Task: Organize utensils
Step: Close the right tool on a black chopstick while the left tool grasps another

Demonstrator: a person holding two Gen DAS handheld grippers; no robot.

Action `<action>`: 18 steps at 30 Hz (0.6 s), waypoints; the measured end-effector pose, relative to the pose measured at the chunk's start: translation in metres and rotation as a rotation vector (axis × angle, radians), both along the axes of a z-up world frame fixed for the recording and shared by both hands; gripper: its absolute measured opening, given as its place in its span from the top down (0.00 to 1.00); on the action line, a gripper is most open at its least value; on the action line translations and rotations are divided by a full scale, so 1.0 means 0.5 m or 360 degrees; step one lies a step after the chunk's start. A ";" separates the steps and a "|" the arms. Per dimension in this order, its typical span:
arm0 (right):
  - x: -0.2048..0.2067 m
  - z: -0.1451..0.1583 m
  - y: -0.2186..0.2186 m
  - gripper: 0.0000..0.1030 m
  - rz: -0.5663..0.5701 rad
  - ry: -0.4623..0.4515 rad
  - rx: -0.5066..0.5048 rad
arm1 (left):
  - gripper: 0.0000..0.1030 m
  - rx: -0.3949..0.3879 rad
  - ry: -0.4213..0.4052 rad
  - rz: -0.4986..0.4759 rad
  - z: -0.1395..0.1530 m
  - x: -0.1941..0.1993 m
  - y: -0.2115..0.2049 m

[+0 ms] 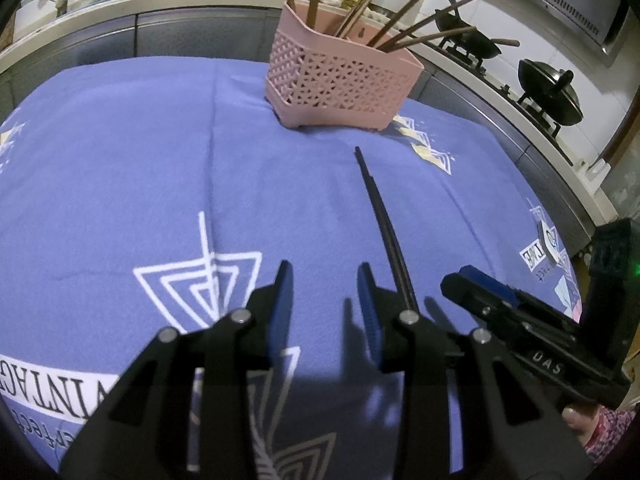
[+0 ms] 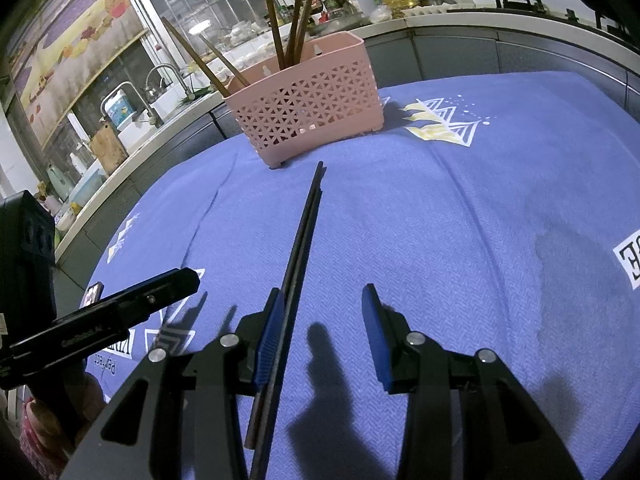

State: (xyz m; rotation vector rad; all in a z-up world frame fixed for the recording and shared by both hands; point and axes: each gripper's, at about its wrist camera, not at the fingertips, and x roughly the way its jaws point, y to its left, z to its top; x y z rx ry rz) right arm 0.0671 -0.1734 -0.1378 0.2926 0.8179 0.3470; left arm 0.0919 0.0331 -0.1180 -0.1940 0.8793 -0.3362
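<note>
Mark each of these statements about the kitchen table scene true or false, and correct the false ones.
1. The pink perforated plastic basket holds brown wooden chopsticks. True.
2. A pair of black chopsticks lies on a red cloth. False: the cloth is blue with white prints.
3. Both grippers' jaws stand apart. True: left gripper, right gripper.
4. The black chopsticks stand inside the basket. False: they lie on the cloth in front of it.
5. The left gripper holds a spoon. False: nothing is between its fingers.
</note>
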 end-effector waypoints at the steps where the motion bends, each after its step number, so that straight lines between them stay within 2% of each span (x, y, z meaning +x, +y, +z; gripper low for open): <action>1: 0.001 -0.001 0.001 0.60 0.0005 0.0001 -0.0007 | 0.69 -0.0002 0.0000 -0.0001 0.001 0.001 0.000; 11: -0.005 -0.014 0.028 0.60 0.0073 0.0025 -0.0116 | 0.69 -0.0014 0.0013 -0.0007 -0.002 0.002 0.001; 18: -0.022 -0.013 0.081 0.60 0.0154 -0.0101 -0.0434 | 0.69 -0.0014 0.0017 -0.0005 -0.001 0.003 -0.001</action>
